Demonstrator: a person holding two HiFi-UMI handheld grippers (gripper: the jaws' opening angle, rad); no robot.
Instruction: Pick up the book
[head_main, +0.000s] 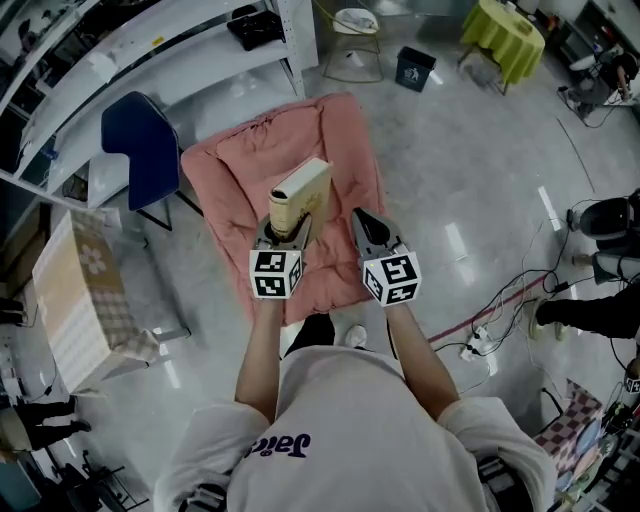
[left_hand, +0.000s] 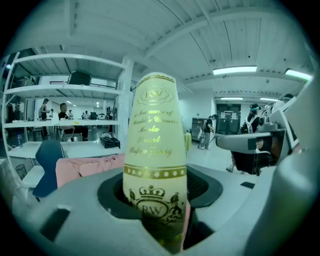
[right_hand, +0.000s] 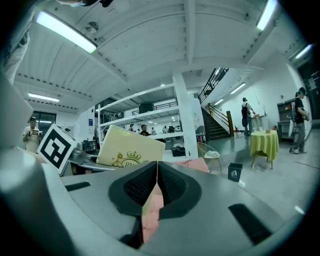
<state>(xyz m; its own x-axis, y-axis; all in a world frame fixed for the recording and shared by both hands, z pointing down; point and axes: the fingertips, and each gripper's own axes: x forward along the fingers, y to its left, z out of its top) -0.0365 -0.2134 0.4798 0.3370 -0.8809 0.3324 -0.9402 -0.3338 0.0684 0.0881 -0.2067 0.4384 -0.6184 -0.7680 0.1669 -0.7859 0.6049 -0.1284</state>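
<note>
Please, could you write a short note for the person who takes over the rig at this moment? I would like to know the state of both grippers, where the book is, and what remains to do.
Left gripper: shut on the book, holding its lower end; the book stands upright out of the jaws.
Right gripper: shut, nothing between its jaws, held beside the left one.
Book: cream with gold print, in the air over the pink cushion on the floor, apparently clear of it.
Done: the book is picked up.
Left: probably nothing of the pick itself; keep the grip firm, since only one gripper holds the book.
</note>
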